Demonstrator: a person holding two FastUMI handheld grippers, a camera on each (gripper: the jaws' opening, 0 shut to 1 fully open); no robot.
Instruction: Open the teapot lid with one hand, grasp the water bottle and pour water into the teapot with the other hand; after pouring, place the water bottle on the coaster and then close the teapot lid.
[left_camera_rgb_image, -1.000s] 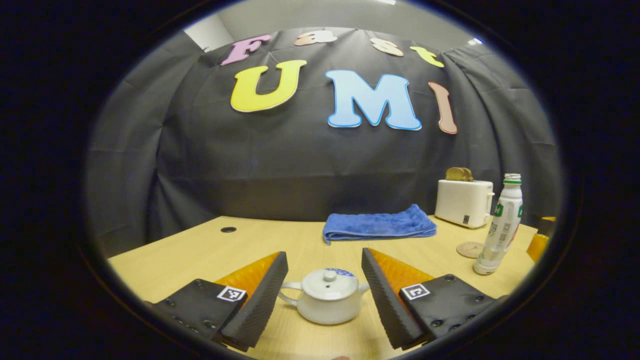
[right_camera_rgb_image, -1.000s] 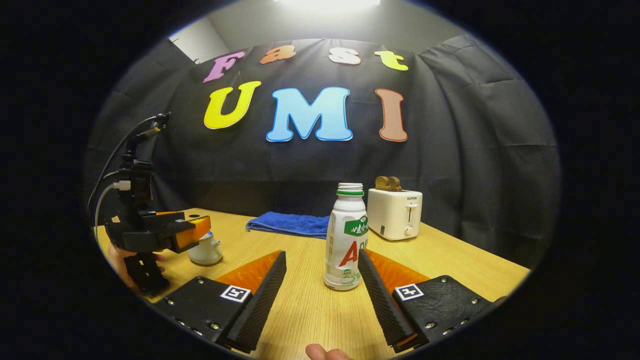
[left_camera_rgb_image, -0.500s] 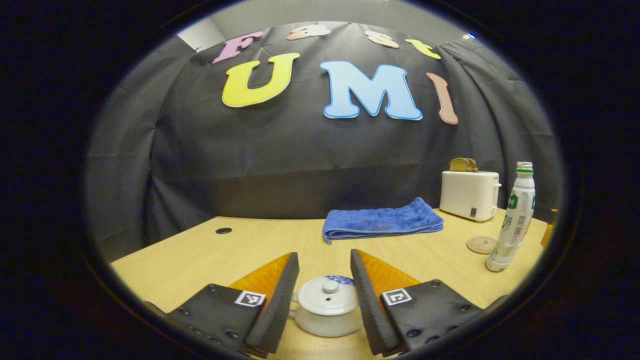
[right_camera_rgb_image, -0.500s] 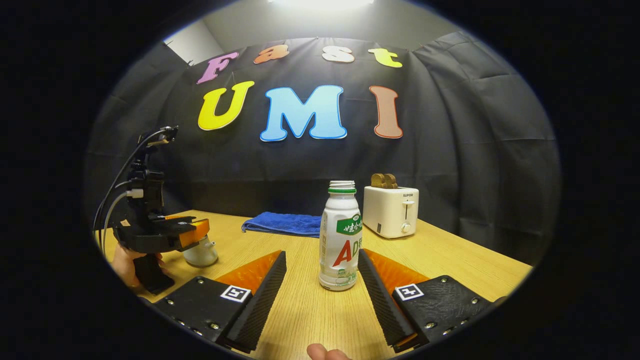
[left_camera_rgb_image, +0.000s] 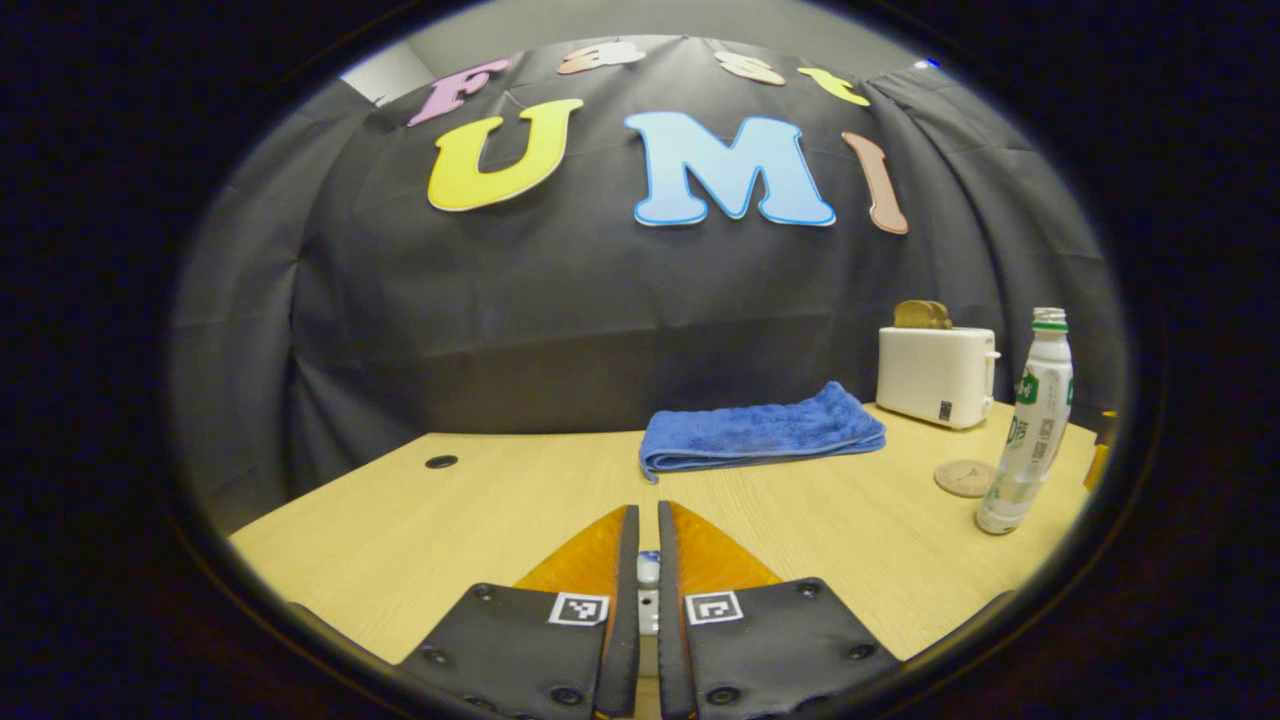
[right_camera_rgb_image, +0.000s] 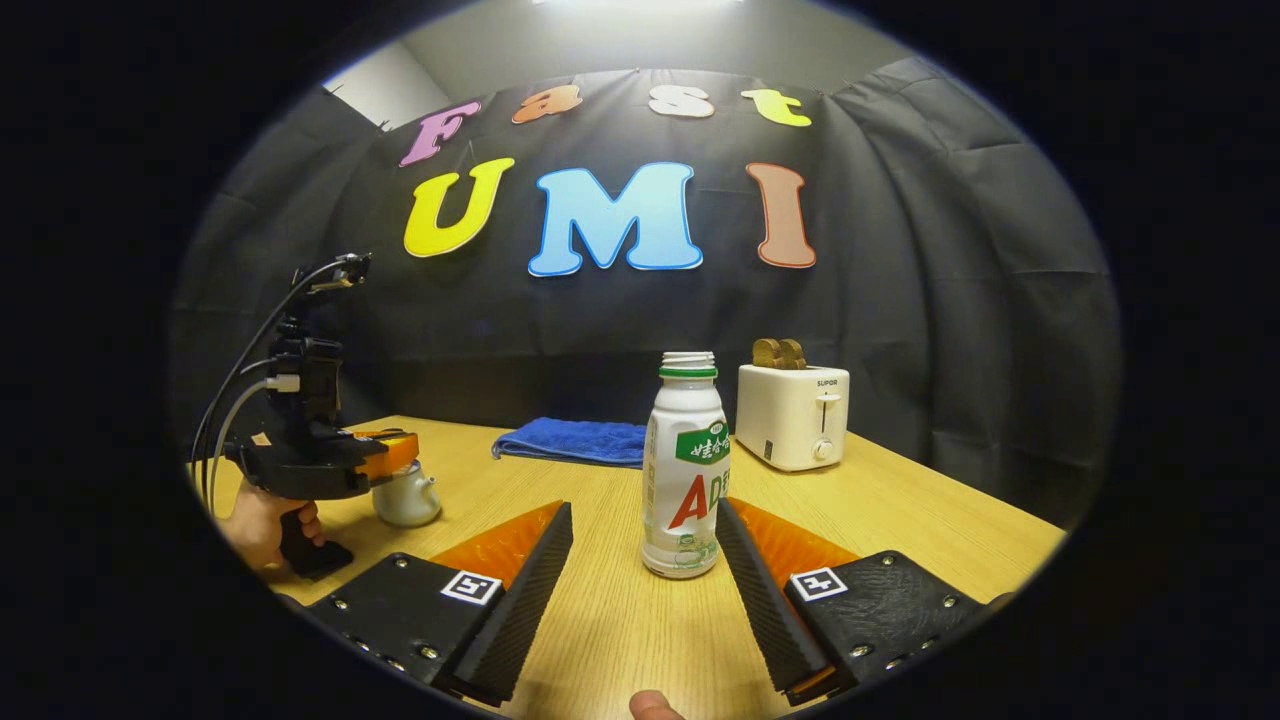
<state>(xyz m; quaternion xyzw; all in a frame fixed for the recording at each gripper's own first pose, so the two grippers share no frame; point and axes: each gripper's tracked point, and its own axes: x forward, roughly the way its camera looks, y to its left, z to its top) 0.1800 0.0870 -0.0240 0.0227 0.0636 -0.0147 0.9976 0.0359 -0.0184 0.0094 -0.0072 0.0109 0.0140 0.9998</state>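
Left gripper (left_camera_rgb_image: 640, 575) pinched on lid knob (left_camera_rgb_image: 648, 567): lift straight up; right gripper (right_camera_rgb_image: 640, 560) wide open, centre on water bottle (right_camera_rgb_image: 686, 470).

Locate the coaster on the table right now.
In the left gripper view the coaster lies flat at the far right of the table, just left of the water bottle and in front of the toaster.

Pale wood-grain table (right_camera_rgb_image: 900, 520). On it: white teapot (right_camera_rgb_image: 405, 497) with a blue-patterned patch; white water bottle (right_camera_rgb_image: 686, 470) with green neck ring, green and red label; blue towel (left_camera_rgb_image: 760, 432); cream toaster (right_camera_rgb_image: 793, 415); tan round coaster (left_camera_rgb_image: 964, 477).
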